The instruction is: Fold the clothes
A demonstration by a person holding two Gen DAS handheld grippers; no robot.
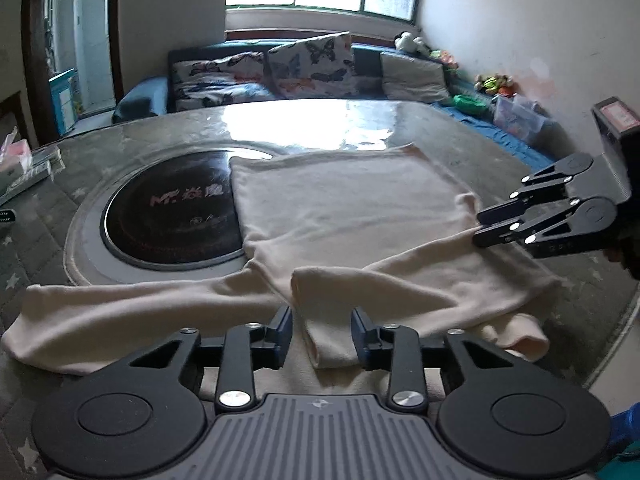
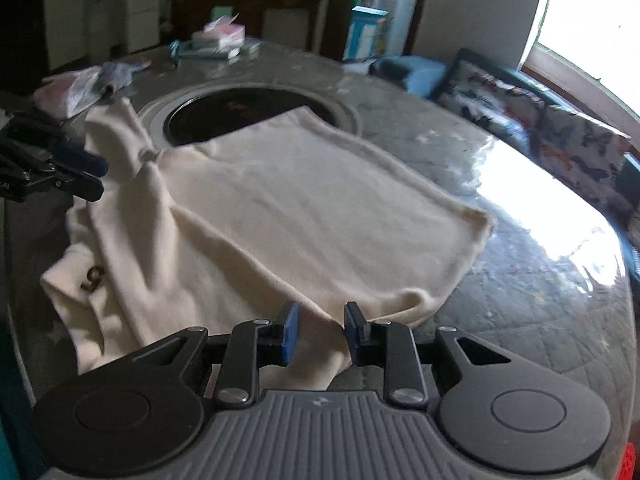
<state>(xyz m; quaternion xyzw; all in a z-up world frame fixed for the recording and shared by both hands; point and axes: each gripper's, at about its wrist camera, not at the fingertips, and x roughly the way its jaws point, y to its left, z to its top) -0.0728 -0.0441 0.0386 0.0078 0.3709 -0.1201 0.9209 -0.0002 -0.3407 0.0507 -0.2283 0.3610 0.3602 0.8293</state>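
A cream long-sleeved sweater (image 1: 344, 204) lies spread on the round grey table (image 1: 304, 128), partly over a black round hob (image 1: 168, 216). One sleeve (image 1: 120, 312) stretches left. The other sleeve (image 1: 360, 292) is folded across the body, its cuff lying between my left gripper's open fingers. My left gripper (image 1: 321, 334) is open, just above that cuff. My right gripper (image 2: 320, 330) is open over the sweater's edge (image 2: 312, 344). In the left wrist view it (image 1: 482, 226) sits at the sweater's right side. The left gripper (image 2: 96, 178) shows at the left in the right wrist view.
A sofa with butterfly cushions (image 1: 304, 64) stands behind the table. Boxes and packets (image 2: 218, 42) lie on the table's far side, and a plastic bag (image 2: 80, 88) lies near the sweater's collar. The table edge (image 2: 624, 280) is close on the right.
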